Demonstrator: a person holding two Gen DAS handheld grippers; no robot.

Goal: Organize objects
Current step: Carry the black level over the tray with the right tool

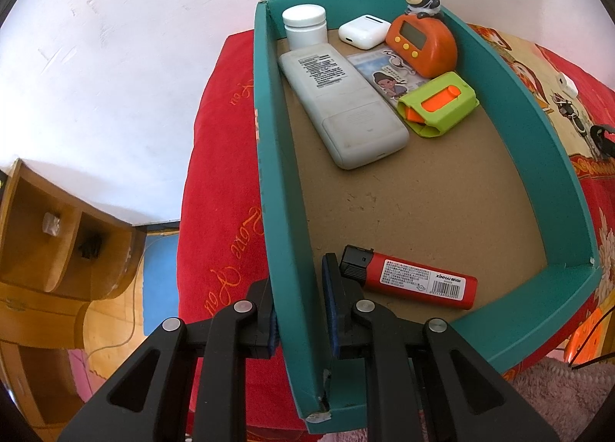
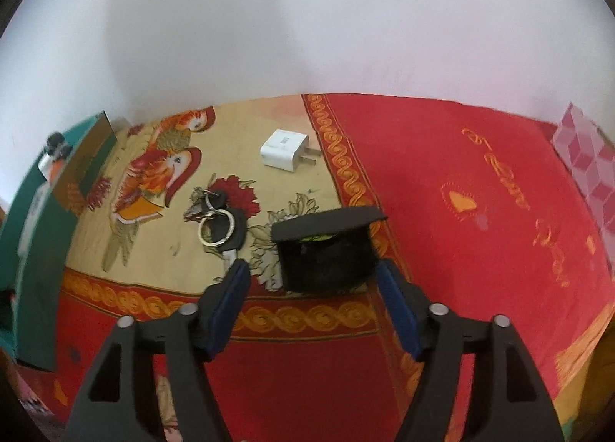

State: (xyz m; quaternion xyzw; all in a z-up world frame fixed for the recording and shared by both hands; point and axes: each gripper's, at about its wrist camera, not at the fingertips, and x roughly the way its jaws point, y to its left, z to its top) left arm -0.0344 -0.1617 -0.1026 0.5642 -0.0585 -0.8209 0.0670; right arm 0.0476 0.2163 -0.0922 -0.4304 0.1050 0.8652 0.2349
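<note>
Mostly sorted — remote [image 1: 342, 107], jar [image 1: 305, 26], earbud case [image 1: 364, 30], timer [image 1: 421, 44] and lighter [image 1: 413, 277] sit in the teal box [image 1: 286, 211], its wall clamped by the left hand-held gripper [image 1: 300, 307]. Keys [image 2: 217, 219], charger [image 2: 286, 150] and a black box [image 2: 326, 246] remain on the bedspread [image 2: 461, 250] — right hand-held gripper [image 2: 313, 299] open, empty, nearing the black box.
</note>
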